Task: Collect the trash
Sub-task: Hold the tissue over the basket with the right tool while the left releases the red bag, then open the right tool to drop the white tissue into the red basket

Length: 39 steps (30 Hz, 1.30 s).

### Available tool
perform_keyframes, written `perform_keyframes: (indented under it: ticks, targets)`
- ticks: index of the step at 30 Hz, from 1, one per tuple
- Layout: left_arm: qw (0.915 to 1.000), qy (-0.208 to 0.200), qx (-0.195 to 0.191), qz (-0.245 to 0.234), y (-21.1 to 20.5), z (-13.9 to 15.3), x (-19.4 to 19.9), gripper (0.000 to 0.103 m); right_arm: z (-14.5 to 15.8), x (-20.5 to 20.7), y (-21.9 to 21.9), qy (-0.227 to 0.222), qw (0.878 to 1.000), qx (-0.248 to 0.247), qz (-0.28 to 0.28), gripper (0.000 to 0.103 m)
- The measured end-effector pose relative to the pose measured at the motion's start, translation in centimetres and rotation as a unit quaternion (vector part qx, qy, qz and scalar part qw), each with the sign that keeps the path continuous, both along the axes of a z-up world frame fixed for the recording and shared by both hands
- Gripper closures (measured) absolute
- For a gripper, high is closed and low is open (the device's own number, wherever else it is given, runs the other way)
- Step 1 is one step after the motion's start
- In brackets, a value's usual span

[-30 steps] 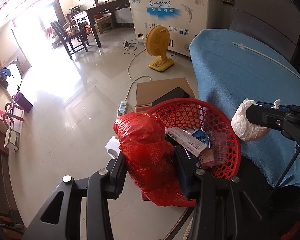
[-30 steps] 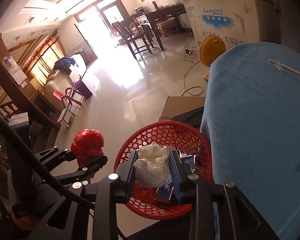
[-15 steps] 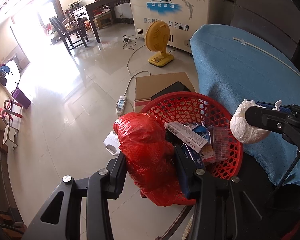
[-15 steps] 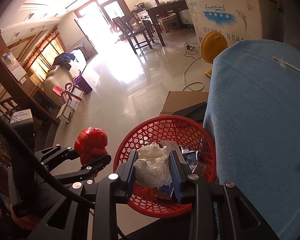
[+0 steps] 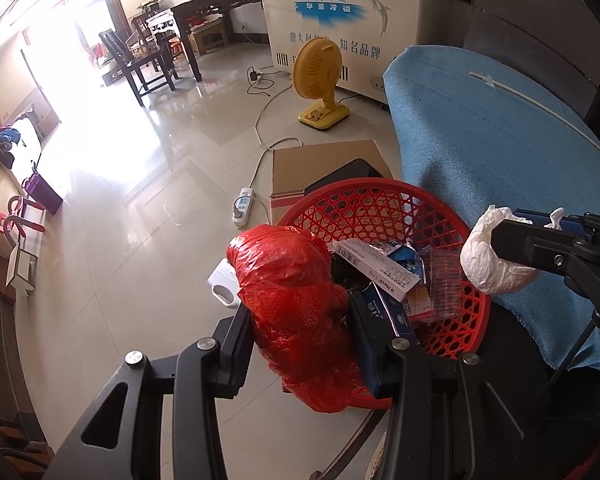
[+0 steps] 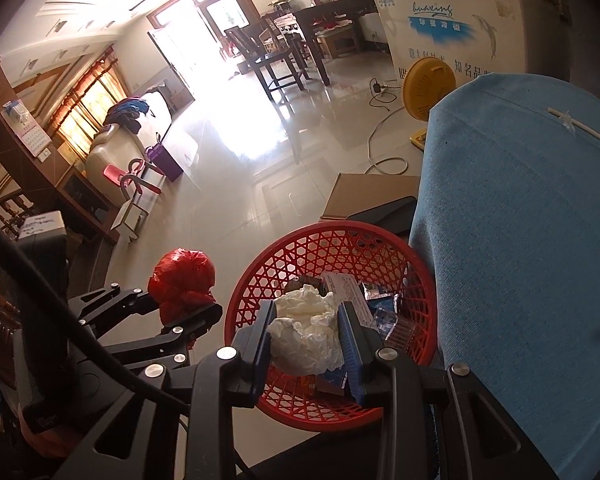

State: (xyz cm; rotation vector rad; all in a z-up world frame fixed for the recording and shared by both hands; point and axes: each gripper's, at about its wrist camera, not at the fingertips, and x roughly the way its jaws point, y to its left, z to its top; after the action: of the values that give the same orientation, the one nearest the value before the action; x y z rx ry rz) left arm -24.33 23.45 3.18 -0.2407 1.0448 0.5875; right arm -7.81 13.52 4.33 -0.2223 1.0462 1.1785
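Left view only: power strip (image 5: 242,207) and white jug (image 5: 225,289) on the floor beyond the left tongs (image 5: 300,316)
Right view only: sofa (image 6: 116,142) far left of the right tongs (image 6: 306,334)
Basket (image 5: 380,204): red; below both tongs; holds cartons and wrappers
Left tongs: clamped on a red bag (image 5: 296,304), at the basket's left rim
Right tongs: clamped on a white wad (image 6: 306,334), above the basket
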Motion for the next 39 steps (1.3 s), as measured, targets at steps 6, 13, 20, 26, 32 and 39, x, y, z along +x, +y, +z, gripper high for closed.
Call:
perform_keyframes:
  ticks: [6,13,20,26,32,39]
  targets:
    - [1.0000,0.002,-0.002,0.002,0.0,-0.1,0.1,0.057,-0.2,0.0,0.0,0.002,1.000,-0.004,0.000,0.069]
    - [1.0000,0.001,-0.008,0.003,0.2,-0.2,0.1,0.057,-0.4,-0.1,0.2,0.006,1.000,-0.009,0.002,0.067]
    - [0.9999,-0.002,-0.012,0.010,0.3,-0.1,-0.1,0.049,-0.6,0.1,0.4,0.013,1.000,-0.012,0.001,0.067]
    - [0.9998,-0.008,-0.017,0.009,0.3,0.0,-0.1,0.046,-0.9,0.4,0.4,0.017,1.000,-0.013,-0.001,0.067]
    - [0.9998,-0.009,-0.018,0.010,0.1,0.2,0.0,0.045,-1.0,0.8,0.0,0.018,1.000,-0.009,-0.010,0.067]
    - [0.9998,-0.012,-0.008,0.010,-0.3,0.8,0.1,0.045,-0.2,1.4,-1.4,0.019,0.999,0.003,-0.031,0.067]
